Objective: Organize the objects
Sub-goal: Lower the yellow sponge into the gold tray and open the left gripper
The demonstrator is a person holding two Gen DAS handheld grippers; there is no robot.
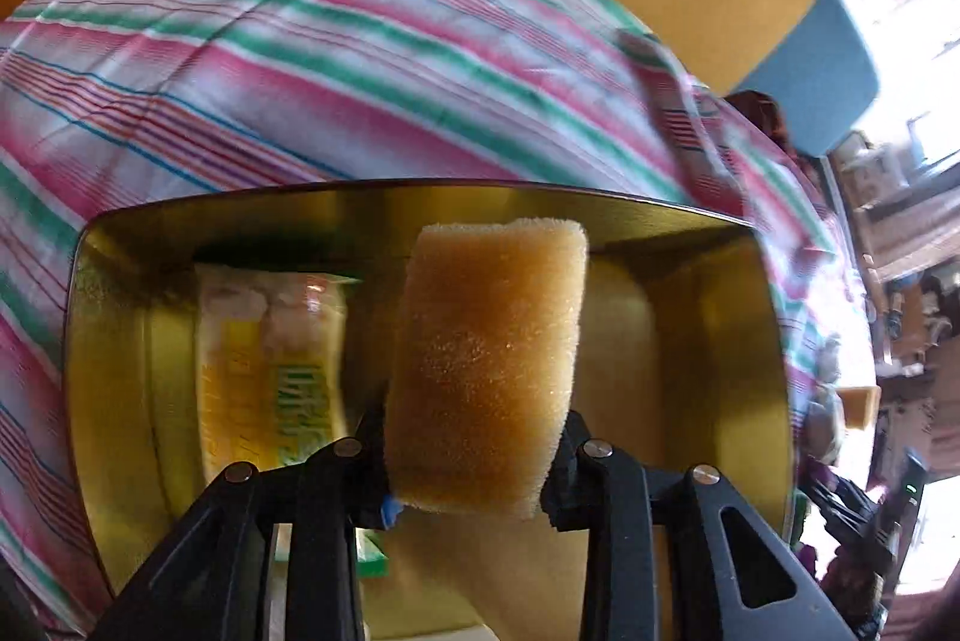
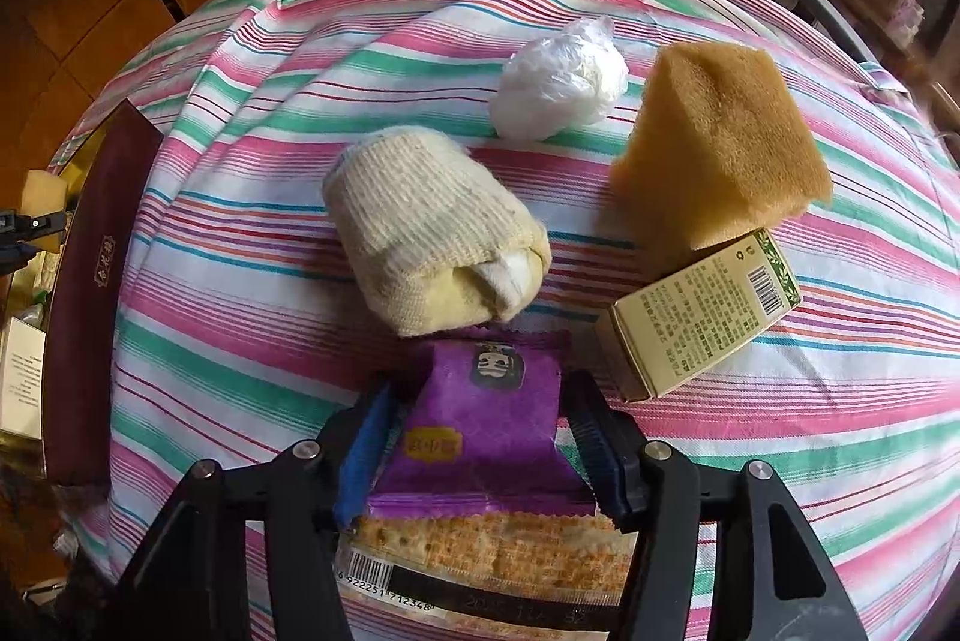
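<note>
In the left wrist view my left gripper [image 1: 474, 425] is shut on a tan sponge [image 1: 486, 341], which stands upright over an open gold tin [image 1: 240, 203]. A yellow and green packet [image 1: 270, 341] lies inside the tin on the left. In the right wrist view my right gripper [image 2: 483, 389] points down at the striped cloth. A purple snack packet [image 2: 486, 431] sits between its fingers, and both pads touch its sides. A cracker packet [image 2: 480, 551] lies underneath. The left gripper's sponge [image 2: 42, 197] shows at the far left edge.
On the striped tablecloth [image 2: 240, 161] beyond the right gripper lie a rolled cream knitted cloth [image 2: 432, 227], a balled white plastic bag [image 2: 558, 83], a second tan sponge [image 2: 720, 149] and a gold carton [image 2: 702, 317]. A maroon box wall [image 2: 102, 281] borders the left.
</note>
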